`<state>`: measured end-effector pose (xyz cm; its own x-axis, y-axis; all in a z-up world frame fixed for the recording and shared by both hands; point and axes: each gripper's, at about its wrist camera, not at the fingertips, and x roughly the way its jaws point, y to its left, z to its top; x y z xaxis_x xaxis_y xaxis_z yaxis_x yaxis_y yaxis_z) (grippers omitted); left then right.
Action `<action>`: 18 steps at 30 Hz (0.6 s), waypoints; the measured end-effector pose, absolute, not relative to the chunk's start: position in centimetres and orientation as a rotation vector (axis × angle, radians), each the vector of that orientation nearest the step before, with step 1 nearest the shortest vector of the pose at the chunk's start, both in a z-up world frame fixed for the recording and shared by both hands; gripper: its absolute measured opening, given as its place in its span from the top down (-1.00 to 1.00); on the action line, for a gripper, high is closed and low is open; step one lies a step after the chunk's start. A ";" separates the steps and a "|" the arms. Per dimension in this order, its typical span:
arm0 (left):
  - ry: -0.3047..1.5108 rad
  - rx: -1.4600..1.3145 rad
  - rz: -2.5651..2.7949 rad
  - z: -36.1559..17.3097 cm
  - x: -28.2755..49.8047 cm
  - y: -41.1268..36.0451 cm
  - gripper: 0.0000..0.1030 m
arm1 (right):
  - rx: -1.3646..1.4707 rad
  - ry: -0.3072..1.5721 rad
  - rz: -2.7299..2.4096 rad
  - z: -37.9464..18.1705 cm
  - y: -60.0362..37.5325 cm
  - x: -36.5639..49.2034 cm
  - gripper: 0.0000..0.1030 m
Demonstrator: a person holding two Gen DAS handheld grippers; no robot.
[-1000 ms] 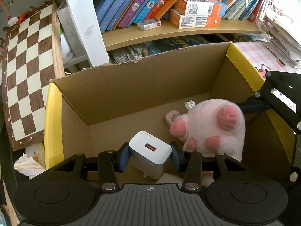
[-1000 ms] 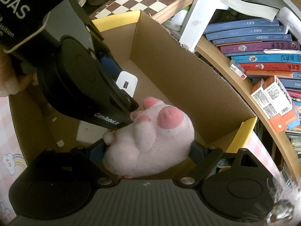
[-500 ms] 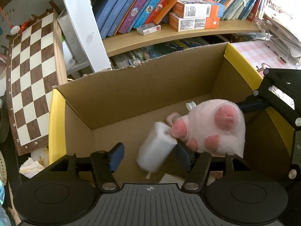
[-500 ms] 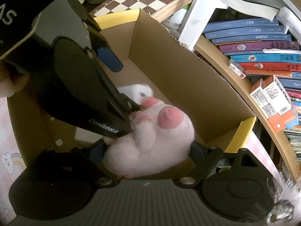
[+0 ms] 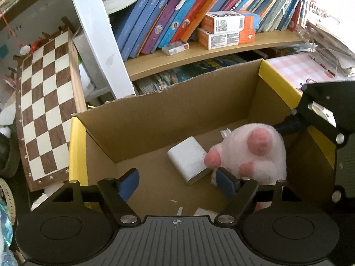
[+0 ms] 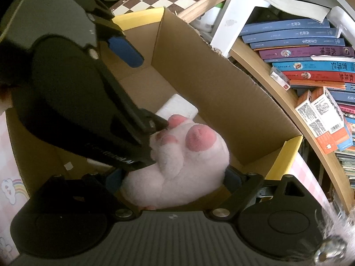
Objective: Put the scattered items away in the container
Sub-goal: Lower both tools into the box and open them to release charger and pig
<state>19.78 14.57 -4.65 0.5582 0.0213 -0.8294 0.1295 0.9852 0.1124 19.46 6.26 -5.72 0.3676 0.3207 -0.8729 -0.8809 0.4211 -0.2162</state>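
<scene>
A white charger block (image 5: pixel 188 159) lies on its side on the floor of the cardboard box (image 5: pixel 159 115), against the pink plush paw (image 5: pixel 255 153). My left gripper (image 5: pixel 177 182) is open and empty above the box's near side. My right gripper (image 6: pixel 175 177) is shut on the plush paw (image 6: pixel 184 168) and holds it inside the box (image 6: pixel 221 102). The charger also shows in the right wrist view (image 6: pixel 177 108), behind the paw. The left gripper's body (image 6: pixel 73 102) crosses the right wrist view.
A chessboard (image 5: pixel 42 110) leans left of the box. A bookshelf (image 5: pixel 199 51) with books and small cartons stands behind it. A small tube (image 5: pixel 226 132) lies behind the paw in the box. A pink checked cloth (image 5: pixel 295 68) lies to the right.
My left gripper opened and let go of the white charger, which tipped over and came to rest on the box floor. The left gripper drew back. The right gripper kept hold of the paw.
</scene>
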 end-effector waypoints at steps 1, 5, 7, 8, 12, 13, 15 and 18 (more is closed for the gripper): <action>0.973 0.170 -0.061 -4.6 19.6 14.6 -0.53 | -0.783 0.858 0.879 -5.7 6.3 19.4 -0.79; 0.951 0.158 -0.052 -4.0 19.0 14.8 -0.54 | -0.778 0.844 0.868 -5.6 6.2 19.4 -0.82; 0.935 0.152 -0.044 -3.5 18.6 15.0 -0.54 | -0.773 0.837 0.863 -5.6 6.1 19.3 -0.84; 0.923 0.149 -0.038 -3.2 18.4 15.1 -0.54 | -0.769 0.834 0.860 -5.5 6.0 19.3 -0.85; 0.878 0.128 -0.027 -2.0 17.4 15.3 -0.54 | -0.770 0.813 0.839 -5.1 5.7 19.1 -0.90; 0.867 0.123 -0.025 -1.7 17.1 15.3 -0.54 | -0.768 0.807 0.833 -4.9 5.6 19.1 -0.92; 0.845 0.113 -0.021 -1.2 16.5 15.3 -0.55 | -0.758 0.799 0.828 -4.5 5.3 19.0 -0.94; 0.812 0.098 -0.016 -0.4 15.6 15.4 -0.55 | -0.753 0.777 0.817 -3.7 4.9 18.6 -0.94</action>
